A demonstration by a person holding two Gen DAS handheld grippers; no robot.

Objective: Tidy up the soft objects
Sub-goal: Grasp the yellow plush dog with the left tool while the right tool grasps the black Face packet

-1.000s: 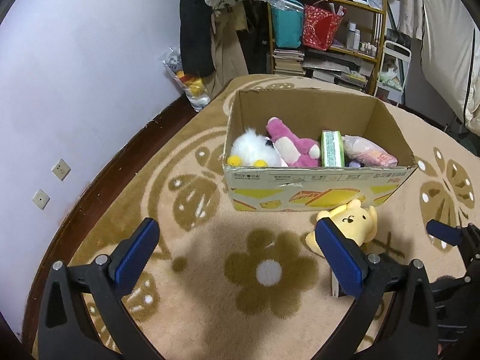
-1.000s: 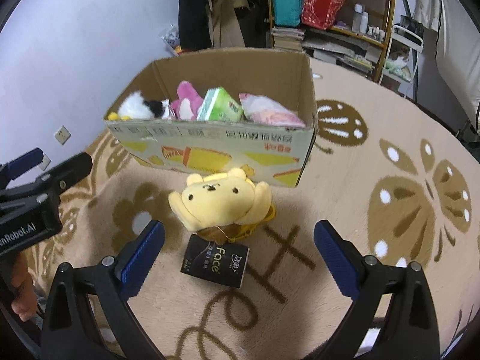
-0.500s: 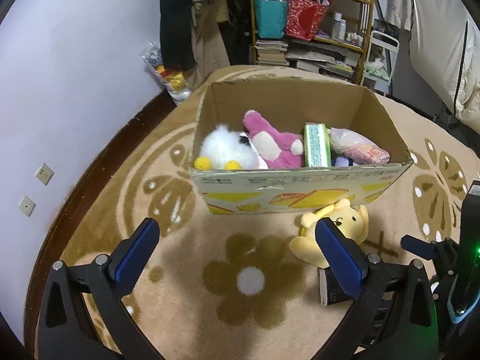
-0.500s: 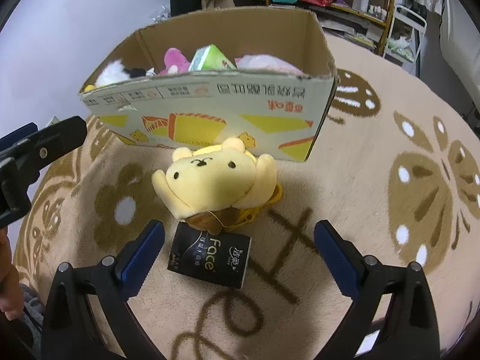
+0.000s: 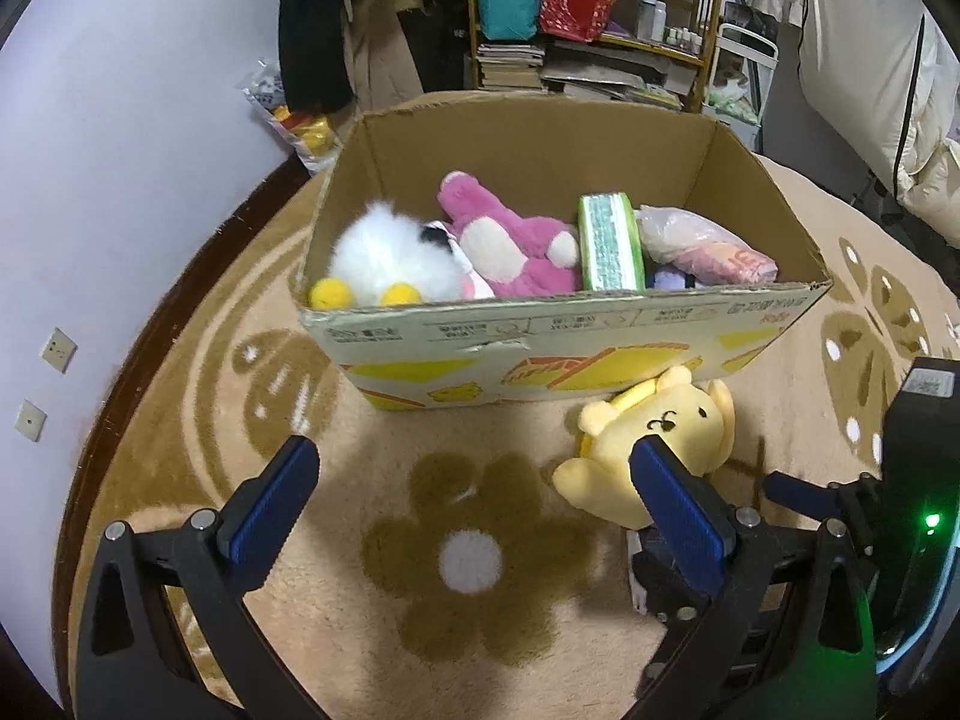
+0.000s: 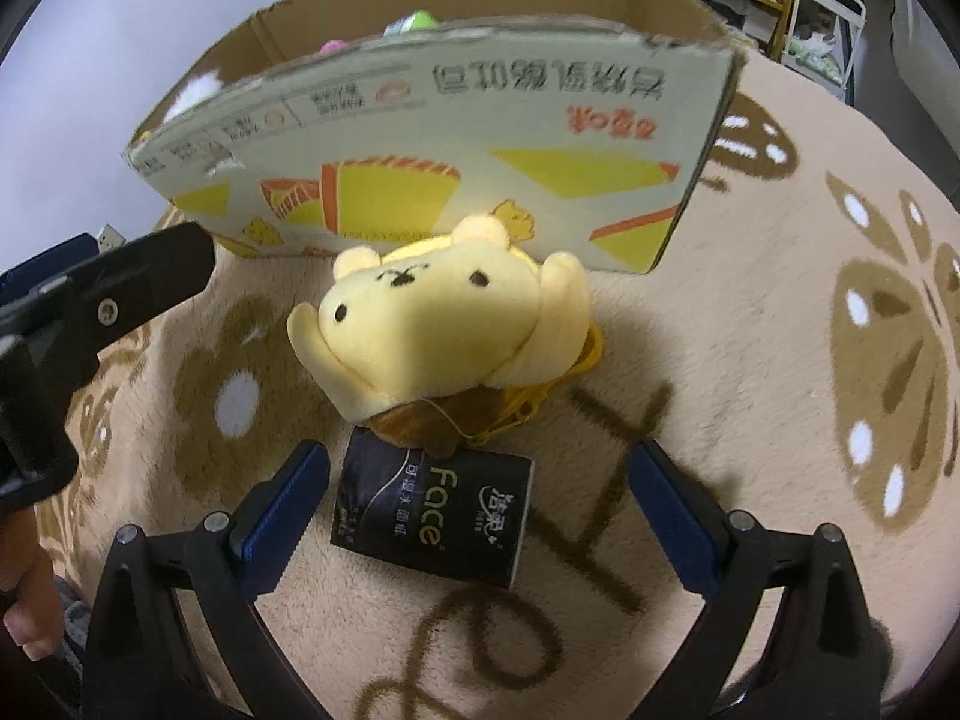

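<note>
A cardboard box (image 5: 600,354) sits open on a beige rug (image 5: 198,396) patterned with brown flowers. Inside the box, from left to right, lie a fluffy white plush (image 5: 384,261) with yellow feet, a pink plush (image 5: 510,246), a green tissue pack (image 5: 607,243) standing on edge, and a clear bag of pink cloth (image 5: 702,240). The white and pink plush touch each other; the tissue pack is wedged between the pink plush and the bag.

Outside the box, a yellow bear plush (image 6: 444,324) rests on the rug with its head against the box's printed front wall. A black tissue packet (image 6: 432,510) (white lettering reads "Face") lies flat on the rug just in front of the bear, its top edge tucked under the bear's brown base.

The left tool (image 5: 474,504) hangs above the rug in front of the box, its two blue-padded fingers spread wide and holding nothing; a brown flower with a white centre shows between them. The right tool (image 6: 480,510) is low over the rug, its blue fingers likewise spread wide, with the black packet lying between them and untouched. The yellow bear sits just beyond the fingertips.

In the right wrist view, part of a hand (image 6: 27,600) shows at the lower left edge. Behind the box stand a cluttered wooden shelf (image 5: 600,18) and hanging dark clothes (image 5: 312,30).
</note>
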